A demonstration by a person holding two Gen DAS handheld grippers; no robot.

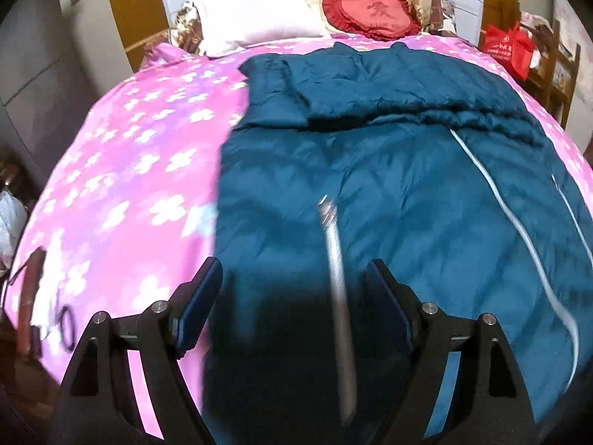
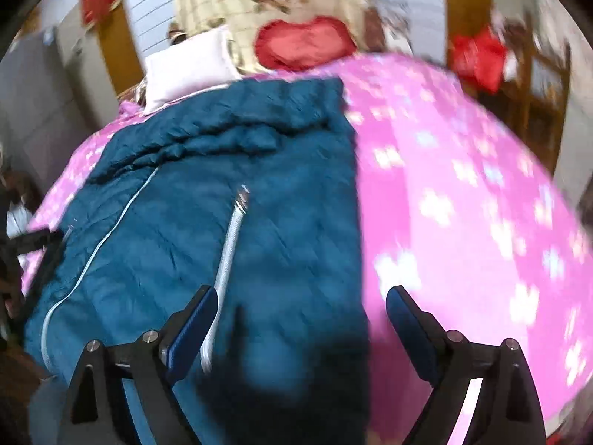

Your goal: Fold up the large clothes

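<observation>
The left gripper point(image 1: 294, 296) stands with its jaws wide apart, the blue pads clear of everything; nothing is clamped between them. Below and ahead of it lies the dark teal padded coat point(image 1: 389, 193), spread flat on the pink flowered bedspread point(image 1: 122, 170), and the coat's left edge runs up through the gap between the fingers. A pale zip line point(image 1: 519, 230) curves down the coat toward the right side of this view. The right gripper point(image 2: 302, 319) is likewise spread wide and holds nothing. Its left pad point(image 2: 192, 330) hangs over the coat point(image 2: 207, 230) and its right pad point(image 2: 406, 326) over the bedspread point(image 2: 463, 193), the coat's right edge falling between them; whether either pad touches cloth cannot be told, as the view is blurred. A thin metal rod point(image 2: 231, 244) projects forward from each gripper over the coat. The coat's bunched upper end point(image 1: 333, 85) lies toward the headboard, just short of a white pillow point(image 1: 255, 15) and a red heart-shaped cushion point(image 1: 370, 9). A red bag point(image 1: 507, 46) sits beside the bed at the right.
</observation>
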